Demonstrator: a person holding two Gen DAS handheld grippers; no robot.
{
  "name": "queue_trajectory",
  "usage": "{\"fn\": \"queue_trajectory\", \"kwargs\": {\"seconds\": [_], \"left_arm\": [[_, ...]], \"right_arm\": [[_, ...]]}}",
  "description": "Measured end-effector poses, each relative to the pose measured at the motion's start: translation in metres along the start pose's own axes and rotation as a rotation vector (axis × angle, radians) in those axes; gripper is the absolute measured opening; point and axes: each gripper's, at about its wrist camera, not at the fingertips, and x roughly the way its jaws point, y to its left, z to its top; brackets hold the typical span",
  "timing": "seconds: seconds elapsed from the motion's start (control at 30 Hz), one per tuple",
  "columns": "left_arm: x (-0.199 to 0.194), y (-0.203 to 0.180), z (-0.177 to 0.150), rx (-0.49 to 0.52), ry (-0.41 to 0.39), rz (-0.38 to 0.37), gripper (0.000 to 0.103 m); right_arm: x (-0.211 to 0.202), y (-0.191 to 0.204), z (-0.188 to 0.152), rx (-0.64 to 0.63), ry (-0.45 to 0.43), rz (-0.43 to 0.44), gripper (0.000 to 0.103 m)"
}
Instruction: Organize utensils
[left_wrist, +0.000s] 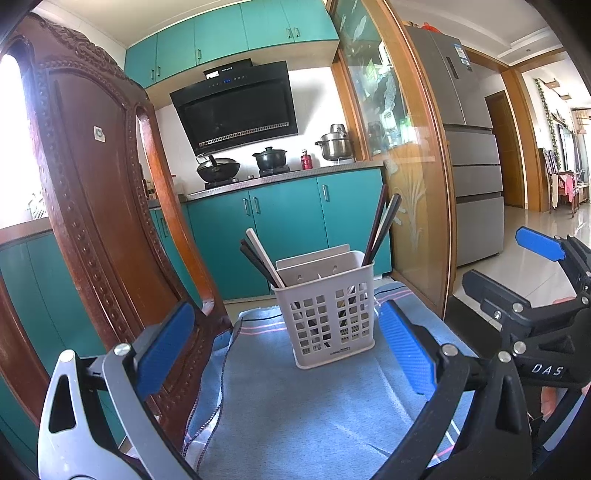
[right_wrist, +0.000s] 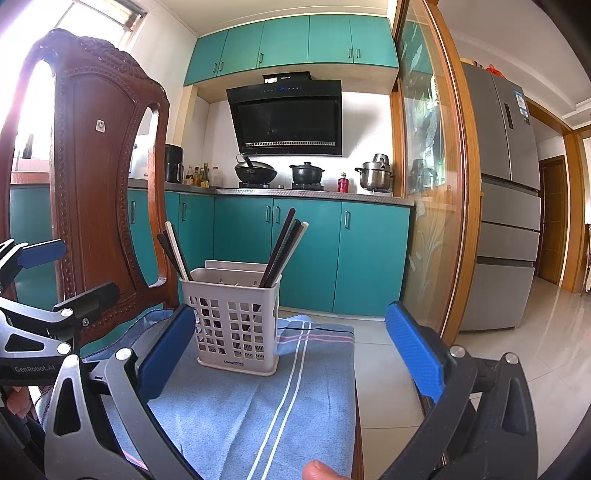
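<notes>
Left wrist view. The left gripper hangs low over a blue cloth, its pads spread wide and holding nothing. The caddy stands upright on the cloth, beyond and between the pads, apart from both. Chopsticks sit in its left compartment, tips down, tops leaning left; a second set in the right compartment leans right. Their long axes run steeply upward, splayed outward like a V. The right gripper shows at the right edge, spread and empty. A carved chair back stands close on the left.

Right wrist view. The right gripper is likewise spread, nothing between its pads. The caddy sits just beyond the left pad, toward the far left of the cloth. The same V shows: left set, right set (one pale stick in each bundle, the rest dark). No loose utensil is visible on the cloth.

Judgement: sorting appears largely complete. Should a stick need regrouping, pinch it near its exposed top, jaws set across its axis, and draw along the lean rather than straight up; steady the light caddy with the other gripper against tipping.
</notes>
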Motion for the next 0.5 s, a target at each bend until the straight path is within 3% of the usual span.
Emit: {"fn": "queue_trajectory", "kwargs": {"seconds": [0.5], "left_arm": [[0.0023,0.0022,-0.0017,0.006,0.007,-0.008,0.100]], "right_arm": [[0.0004,0.0020,0.0005,0.001,0.000,-0.002,0.100]]}}
